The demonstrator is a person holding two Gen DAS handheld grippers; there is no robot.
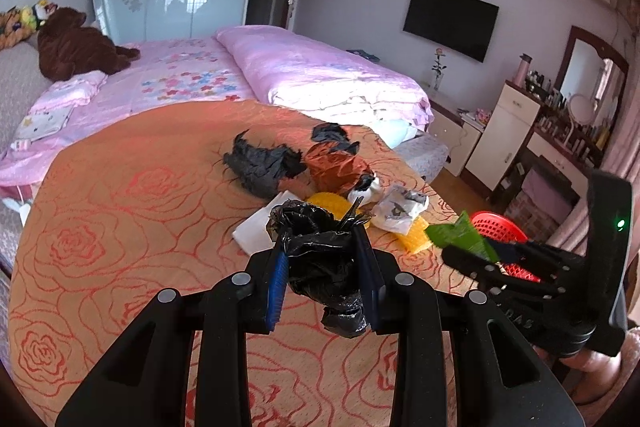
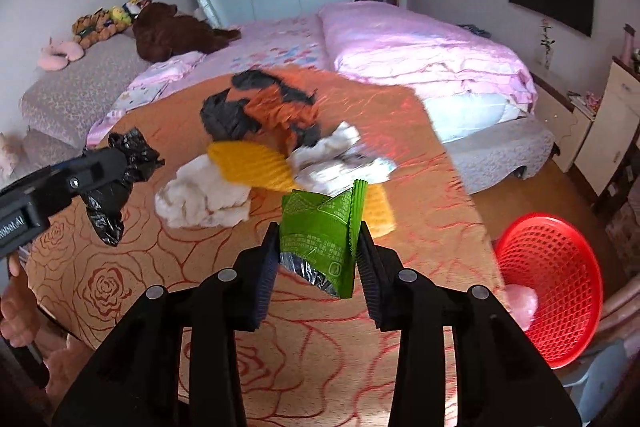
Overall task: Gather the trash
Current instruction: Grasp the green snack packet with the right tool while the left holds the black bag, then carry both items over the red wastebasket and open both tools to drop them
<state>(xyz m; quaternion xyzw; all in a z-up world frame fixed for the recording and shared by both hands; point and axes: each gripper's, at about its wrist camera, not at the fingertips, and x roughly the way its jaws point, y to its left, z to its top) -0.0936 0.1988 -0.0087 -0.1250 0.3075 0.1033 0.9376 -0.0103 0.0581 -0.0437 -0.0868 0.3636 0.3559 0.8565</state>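
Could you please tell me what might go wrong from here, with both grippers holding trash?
The black bag dangles loosely from the left hand-held gripper and could slip out. The green wrapper, pinched in the right hand-held gripper, might miss the red basket, which sits off the table's edge.

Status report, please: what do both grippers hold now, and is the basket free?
Left gripper shut on black bag. Right gripper shut on green wrapper. Red basket unobstructed, down right. More trash on table.
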